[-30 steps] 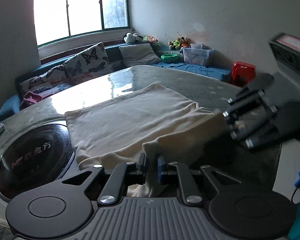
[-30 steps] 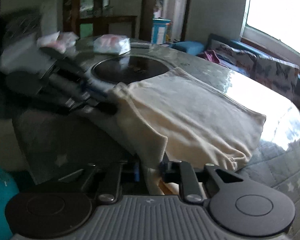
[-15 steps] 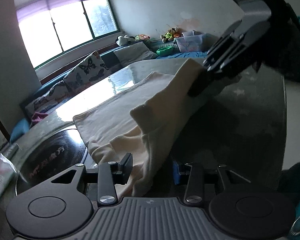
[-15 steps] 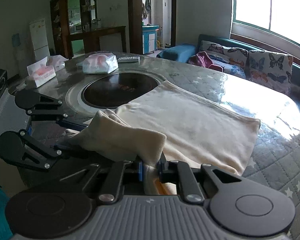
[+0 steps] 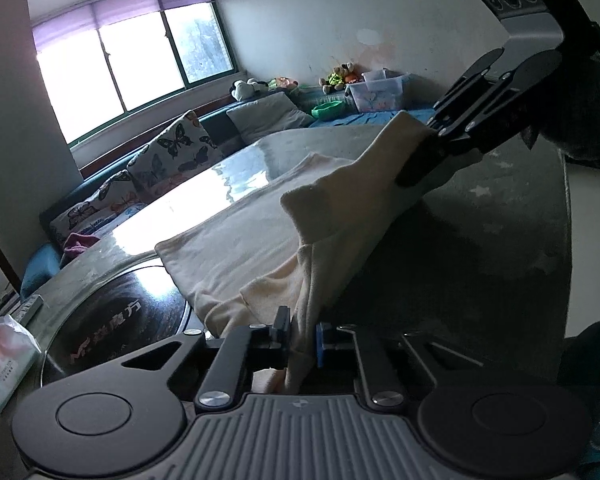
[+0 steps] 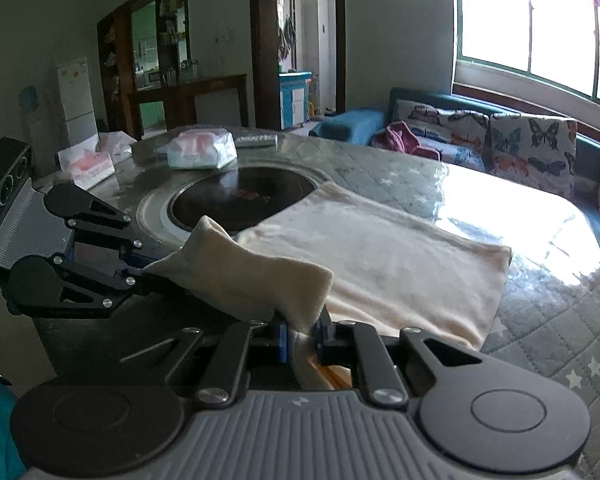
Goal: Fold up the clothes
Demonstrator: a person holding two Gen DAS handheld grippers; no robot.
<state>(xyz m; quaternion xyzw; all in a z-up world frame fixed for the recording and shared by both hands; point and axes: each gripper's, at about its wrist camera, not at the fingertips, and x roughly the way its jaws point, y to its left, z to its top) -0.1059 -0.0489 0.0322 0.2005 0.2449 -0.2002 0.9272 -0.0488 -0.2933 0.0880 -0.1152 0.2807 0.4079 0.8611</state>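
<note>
Both grippers are clamped on the near hem of the cream garment point(image 6: 380, 264), left gripper point(image 5: 300, 334), right gripper point(image 6: 302, 336), lifting it off the counter point(image 6: 540, 320) edge, and uneven pull could slip a corner free and skew the fold.

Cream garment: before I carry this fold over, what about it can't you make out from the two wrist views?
- Left wrist view: the cream garment hem pinched in the left gripper drops behind the gripper body.
- Right wrist view: the right gripper likewise hides its pinched corner; the layer count is unclear.
- Both views: the lifted fold covers the table beneath.
- The garment type is unreadable.
</note>
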